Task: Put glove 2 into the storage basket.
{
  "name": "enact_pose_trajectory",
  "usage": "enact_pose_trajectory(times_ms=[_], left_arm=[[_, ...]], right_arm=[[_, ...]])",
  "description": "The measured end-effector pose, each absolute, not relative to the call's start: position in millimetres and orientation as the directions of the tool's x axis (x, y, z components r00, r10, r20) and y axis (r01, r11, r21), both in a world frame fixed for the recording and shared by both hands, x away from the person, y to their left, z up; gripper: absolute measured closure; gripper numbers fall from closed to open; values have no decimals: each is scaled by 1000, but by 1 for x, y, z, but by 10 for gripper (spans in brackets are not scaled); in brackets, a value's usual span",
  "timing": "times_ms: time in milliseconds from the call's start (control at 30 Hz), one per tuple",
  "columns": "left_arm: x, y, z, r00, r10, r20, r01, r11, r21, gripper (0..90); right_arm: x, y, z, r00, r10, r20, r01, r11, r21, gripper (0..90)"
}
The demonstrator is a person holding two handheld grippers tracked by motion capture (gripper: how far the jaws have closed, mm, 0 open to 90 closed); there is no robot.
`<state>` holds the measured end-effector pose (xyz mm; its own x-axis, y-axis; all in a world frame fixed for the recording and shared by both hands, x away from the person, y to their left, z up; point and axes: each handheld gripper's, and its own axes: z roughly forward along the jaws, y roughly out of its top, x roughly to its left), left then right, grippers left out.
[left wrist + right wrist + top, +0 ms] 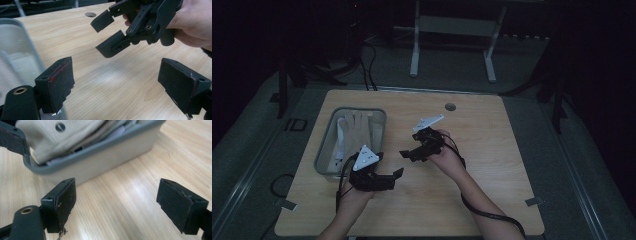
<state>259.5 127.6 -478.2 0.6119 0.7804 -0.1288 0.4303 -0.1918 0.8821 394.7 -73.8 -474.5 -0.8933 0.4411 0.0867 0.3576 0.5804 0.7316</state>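
Both grippers hover over the wooden surface (492, 150) with their jaws spread wide and nothing between them. The left gripper (398, 172) sits just beside the near right corner of the grey bin (324, 150); in the left gripper view (116, 83) bare wood lies between its jaws and the bin's pale wall rises at the left edge. The right gripper (404, 154) hangs near the middle of the surface, close to the left one but apart from it, jaws pointing toward the bin. In the right gripper view (116, 202) the bin stands just ahead.

Inside the bin lies a pale glove (354, 127), fingers toward the far end, on top of other light cloth items whose shapes cannot be made out. The room behind the surface is dark, and the bin's near contents are partly covered by the left gripper's grey plate.
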Motion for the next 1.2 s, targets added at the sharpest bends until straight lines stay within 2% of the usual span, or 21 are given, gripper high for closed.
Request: enact_pose_trajectory(times_ms=[533, 1200], left_arm=[[263, 92, -511, 692, 699, -179, 451, -224, 864, 137], [270, 71, -540, 751, 635, -180, 444, -285, 850, 137]], right_arm=[[384, -116, -513, -881, 456, 127, 398, 569, 719, 160], [370, -161, -538, -882, 462, 93, 383, 587, 714, 156]])
